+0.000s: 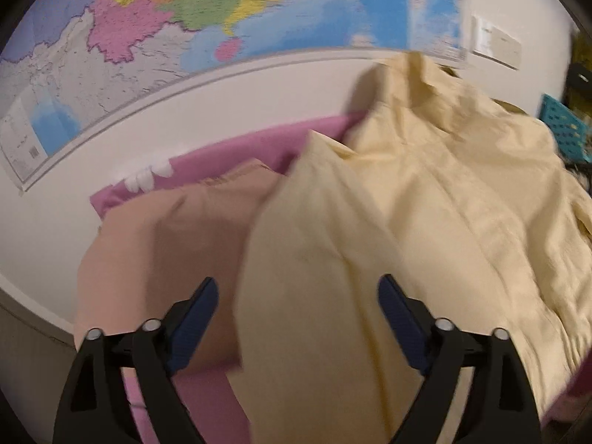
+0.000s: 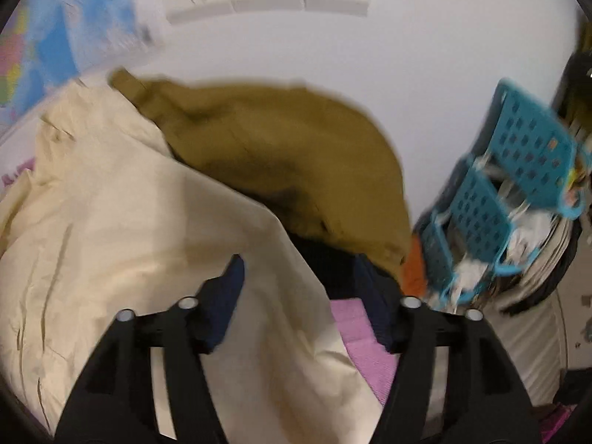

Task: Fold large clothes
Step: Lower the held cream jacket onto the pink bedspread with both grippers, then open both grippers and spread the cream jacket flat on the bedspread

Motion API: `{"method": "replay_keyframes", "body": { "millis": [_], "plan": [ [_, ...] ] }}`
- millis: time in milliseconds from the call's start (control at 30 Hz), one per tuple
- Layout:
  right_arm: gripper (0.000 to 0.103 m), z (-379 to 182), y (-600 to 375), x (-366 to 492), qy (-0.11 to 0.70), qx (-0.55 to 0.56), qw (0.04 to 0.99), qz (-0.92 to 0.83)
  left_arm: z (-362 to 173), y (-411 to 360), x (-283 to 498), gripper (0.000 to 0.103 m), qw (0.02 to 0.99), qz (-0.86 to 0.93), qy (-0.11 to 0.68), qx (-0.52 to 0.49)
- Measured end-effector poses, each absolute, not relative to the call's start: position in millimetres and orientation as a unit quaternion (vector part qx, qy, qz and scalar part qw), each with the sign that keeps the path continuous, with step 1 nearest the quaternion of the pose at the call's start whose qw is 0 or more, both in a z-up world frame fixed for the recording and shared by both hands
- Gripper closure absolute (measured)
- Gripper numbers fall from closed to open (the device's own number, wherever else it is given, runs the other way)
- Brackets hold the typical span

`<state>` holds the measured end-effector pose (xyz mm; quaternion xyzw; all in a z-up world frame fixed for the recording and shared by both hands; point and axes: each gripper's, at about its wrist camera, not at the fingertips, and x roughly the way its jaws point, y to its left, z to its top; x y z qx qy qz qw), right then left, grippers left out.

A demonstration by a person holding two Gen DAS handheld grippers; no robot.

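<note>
My left gripper and right gripper both gape over the cream garment's edges, gripping nothing.

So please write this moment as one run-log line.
left gripper: open | right gripper: open | pale yellow cloth garment: unfolded, under both | held: nothing

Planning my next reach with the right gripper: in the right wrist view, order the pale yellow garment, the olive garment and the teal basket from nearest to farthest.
From the right gripper:
1. Pale yellow garment: left, its edge running between the open fingers.
2. Olive garment: ahead, behind the yellow one.
3. Teal basket: far right, by the wall.
</note>
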<state>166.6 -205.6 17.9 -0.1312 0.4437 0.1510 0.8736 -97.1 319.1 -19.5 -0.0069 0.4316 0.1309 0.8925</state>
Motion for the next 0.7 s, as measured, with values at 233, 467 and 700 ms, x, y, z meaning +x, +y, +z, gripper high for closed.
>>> {"method": "replay_keyframes", "body": {
  "millis": [233,467,700],
  "plan": [
    [0.027,57.5,-190.1,92.0,0.365,-0.107,0.893,0.24,-57.7,259.1,-121.9,0.026,0.872,0.099,0.47,0.093],
    [0.027,50.3,-164.3,55.7,0.367,-0.105,0.871,0.311,-17.5,317.7,-137.1,0.1,0.871,0.18,0.456,0.02],
    [0.027,46.1,-157.4,44.5,0.368,-0.085,0.86,0.343,41.2,401.1,-144.2,0.073,0.886,0.214,0.406,-0.068]
  ]
}}
